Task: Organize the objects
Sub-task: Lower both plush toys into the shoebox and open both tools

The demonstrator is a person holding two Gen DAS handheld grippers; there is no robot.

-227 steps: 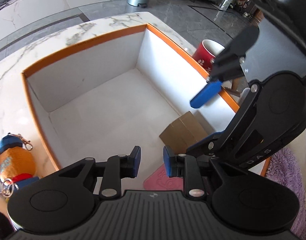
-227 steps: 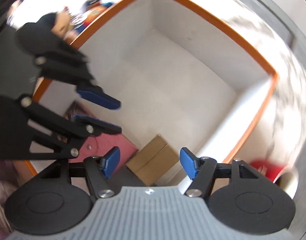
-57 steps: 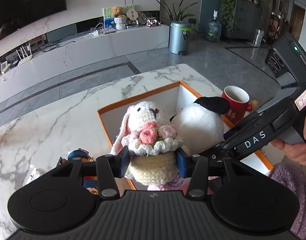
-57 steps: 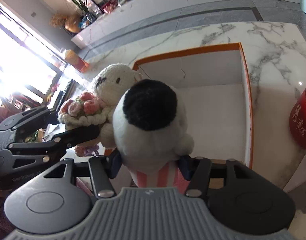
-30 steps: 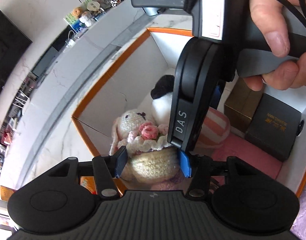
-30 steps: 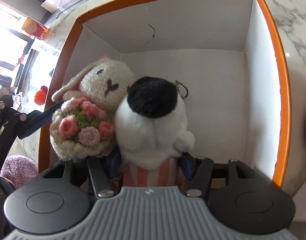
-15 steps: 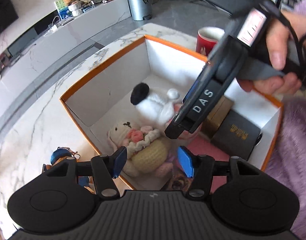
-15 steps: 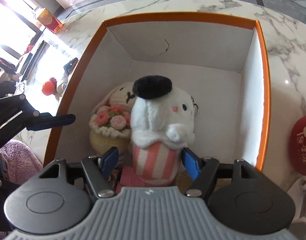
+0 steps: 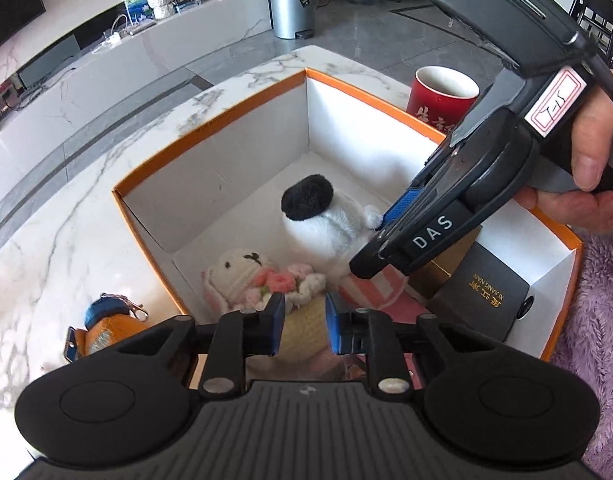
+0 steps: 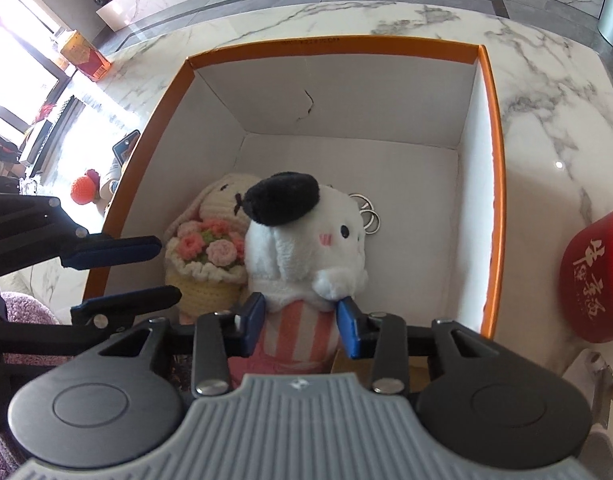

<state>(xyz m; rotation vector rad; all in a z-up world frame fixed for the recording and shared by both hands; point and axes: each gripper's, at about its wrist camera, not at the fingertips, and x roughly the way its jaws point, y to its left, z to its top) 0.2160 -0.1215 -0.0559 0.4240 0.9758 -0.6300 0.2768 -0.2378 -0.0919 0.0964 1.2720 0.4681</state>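
Plush toys (image 10: 306, 240) sit free; both fingers' gaps just narrowed, empty.

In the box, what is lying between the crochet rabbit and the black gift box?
The white plush dog with the black beret stands between the crochet rabbit and the black gift box; the left wrist view shows this.

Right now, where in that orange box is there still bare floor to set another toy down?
The far half of the orange box is bare, from its back wall to the white plush dog. The near side is crowded: crochet bunny, dog, and a black gift box.
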